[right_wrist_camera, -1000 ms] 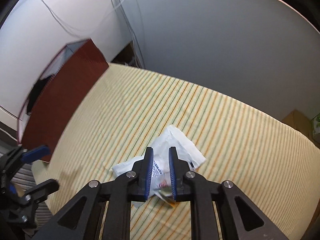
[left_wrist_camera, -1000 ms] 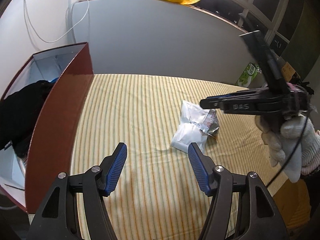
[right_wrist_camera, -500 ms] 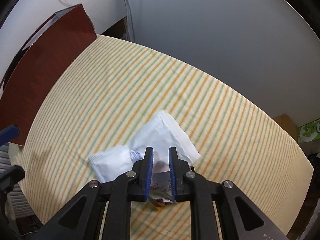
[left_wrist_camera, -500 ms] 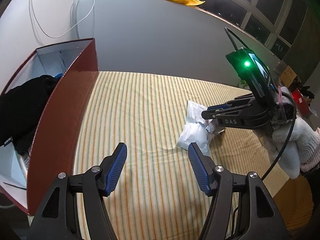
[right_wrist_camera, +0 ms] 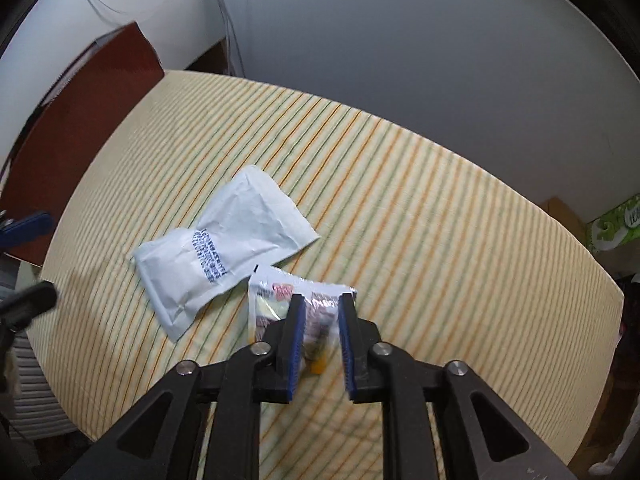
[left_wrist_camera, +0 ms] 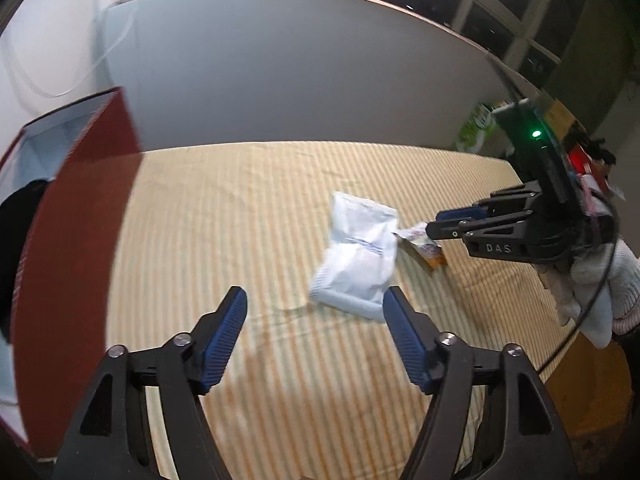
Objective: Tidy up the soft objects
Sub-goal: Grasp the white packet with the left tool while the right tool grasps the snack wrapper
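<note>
The right gripper has its jaws a little way apart, with a small shiny snack packet between them. The blue pads sit on each side of the packet, and there is a gap on the right side. From these views you cannot tell if the jaws are squeezing the packet or only sit around it. In the left wrist view the right gripper comes in from the right side, and its tip touches the snack packet. A hand in a white glove holds it.

The left gripper has its jaws wide open and holds nothing. It hangs over the striped cloth.

Just beside the snack packet lies a white soft pouch with blue writing on it. It is bent in the middle. The white soft pouch lies flat on the tabletop, which has a yellow cloth with green and orange stripes. The packet's edge touches the pouch.

At the left edge of the tabletop stands a dark red box. It is open at the top, and something black is inside it. The box is well apart from the pouch. Behind the tabletop is a grey wall panel.
</note>
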`<state>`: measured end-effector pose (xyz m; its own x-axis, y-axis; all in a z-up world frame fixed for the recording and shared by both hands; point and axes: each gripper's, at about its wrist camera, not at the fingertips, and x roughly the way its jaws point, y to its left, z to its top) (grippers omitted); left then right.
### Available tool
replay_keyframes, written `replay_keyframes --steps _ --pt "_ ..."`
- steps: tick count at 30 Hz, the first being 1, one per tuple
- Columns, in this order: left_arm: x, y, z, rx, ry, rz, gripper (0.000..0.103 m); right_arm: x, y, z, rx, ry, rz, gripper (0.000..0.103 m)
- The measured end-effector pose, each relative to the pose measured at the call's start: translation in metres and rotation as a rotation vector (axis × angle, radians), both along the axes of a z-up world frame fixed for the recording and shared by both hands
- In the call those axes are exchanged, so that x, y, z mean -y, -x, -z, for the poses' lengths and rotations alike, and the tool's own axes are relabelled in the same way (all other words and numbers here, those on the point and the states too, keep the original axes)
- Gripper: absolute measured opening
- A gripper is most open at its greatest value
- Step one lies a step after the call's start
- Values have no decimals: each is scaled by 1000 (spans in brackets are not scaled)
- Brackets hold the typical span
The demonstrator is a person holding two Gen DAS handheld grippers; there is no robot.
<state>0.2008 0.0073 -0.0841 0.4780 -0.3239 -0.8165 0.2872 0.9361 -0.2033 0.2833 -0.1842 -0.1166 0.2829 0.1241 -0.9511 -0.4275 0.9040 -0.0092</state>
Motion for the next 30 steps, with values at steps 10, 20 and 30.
replay_keyframes --steps 10,20,30 --pt "55 -22 28 -28 -136 167 72 7 30 -1 99 -24 -41 65" --pt "84 -32 44 8 -276 245 75 -4 17 11 104 -5 -63 65" --pt "92 -53 61 -24 -295 241 80 -10 -2 26 68 -11 -51 65"
